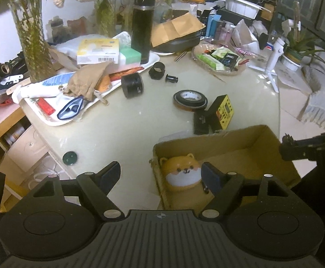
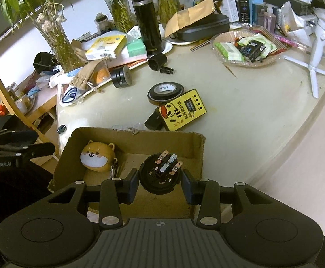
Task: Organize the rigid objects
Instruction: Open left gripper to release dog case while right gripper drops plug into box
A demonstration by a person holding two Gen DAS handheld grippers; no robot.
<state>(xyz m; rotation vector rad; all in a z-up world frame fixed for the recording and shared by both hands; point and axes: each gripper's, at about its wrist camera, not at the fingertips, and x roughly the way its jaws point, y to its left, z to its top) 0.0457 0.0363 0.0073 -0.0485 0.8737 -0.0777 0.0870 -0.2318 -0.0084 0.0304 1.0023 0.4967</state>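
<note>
A cardboard box (image 1: 263, 138) sits at the table's near edge. A shiba-dog toy (image 1: 181, 172) lies in the box's left corner, also in the right wrist view as the dog toy (image 2: 97, 156). My left gripper (image 1: 161, 175) is open and empty, straddling the box's left wall, with its right finger beside the toy. My right gripper (image 2: 160, 187) is shut on a black round part with copper terminals (image 2: 160, 174), held over the inside of the box (image 2: 137, 143).
Loose on the table beyond the box: a black tape roll (image 2: 165, 91), a yellow device (image 2: 182, 109), a black block (image 2: 154, 121), a black cylinder (image 2: 121, 76), two small black pieces (image 2: 158, 61), a black flask (image 2: 147, 22). A cluttered white tray (image 1: 50, 120) stands left, a basket (image 2: 281, 50) and a white tripod (image 2: 316, 55) right.
</note>
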